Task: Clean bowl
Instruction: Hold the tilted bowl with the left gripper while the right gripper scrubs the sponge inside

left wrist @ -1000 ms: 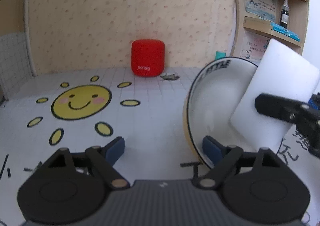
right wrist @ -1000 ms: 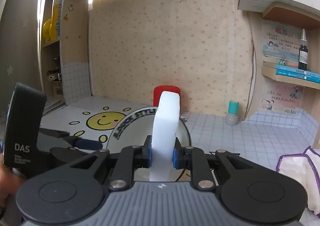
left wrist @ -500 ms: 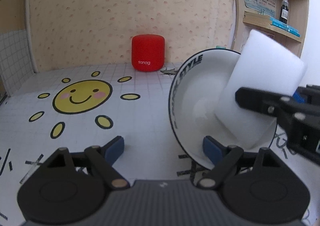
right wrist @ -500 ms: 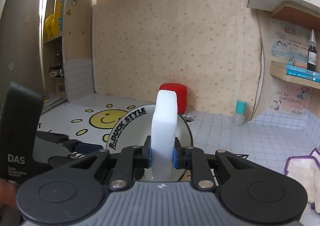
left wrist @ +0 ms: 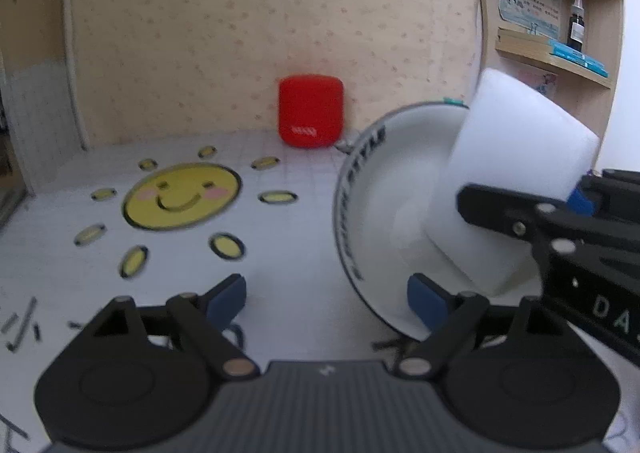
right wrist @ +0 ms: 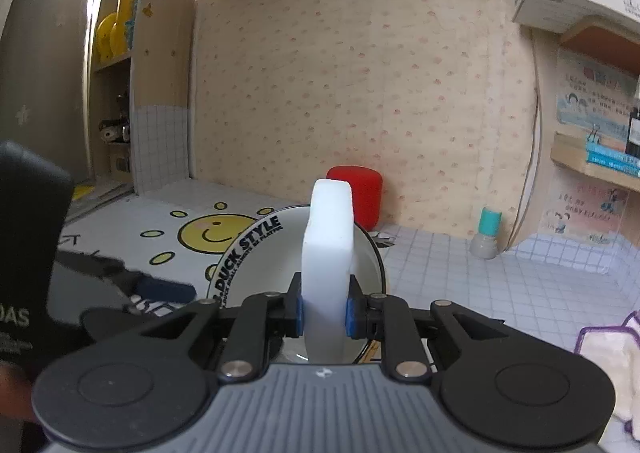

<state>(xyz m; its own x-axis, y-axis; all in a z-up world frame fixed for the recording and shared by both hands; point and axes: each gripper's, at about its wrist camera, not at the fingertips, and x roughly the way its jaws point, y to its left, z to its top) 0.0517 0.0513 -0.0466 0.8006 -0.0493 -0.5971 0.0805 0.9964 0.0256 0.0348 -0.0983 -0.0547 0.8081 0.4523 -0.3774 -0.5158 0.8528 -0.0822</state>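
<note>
In the left wrist view, the bowl [left wrist: 384, 213] is standing tilted on its edge at the right, its white inside facing right and a band of black lettering running along its rim. Inside it a white sponge [left wrist: 516, 177] is pressing against the inner wall, carried by the right gripper [left wrist: 576, 205], which is reaching in from the right edge. The left gripper [left wrist: 326, 293] is spreading its jaws wide, and they are opening a little further; its right blue pad [left wrist: 426, 299] is lying at the bowl's lower rim, though whether it is touching the rim cannot be told, while the left pad is hanging over bare tabletop [left wrist: 280, 253]. The white gridded surface is showing a yellow smiling sun print [left wrist: 182, 195], and a red cylinder [left wrist: 311, 116] is standing against the speckled back wall. A wall shelf [left wrist: 556, 53] at the right is carrying a dark bottle and books.

In the right wrist view, the right gripper [right wrist: 323, 311] is clamping the sponge [right wrist: 328, 253] upright between its blue pads. The bowl [right wrist: 256, 249] is sitting just behind the sponge, the words DUCK STYLE reading along its rim. The left gripper's dark body is filling the left edge. A small teal-capped bottle [right wrist: 487, 233] is standing near the wall, and a purple-edged cloth [right wrist: 608, 349] is lying at the right.
</note>
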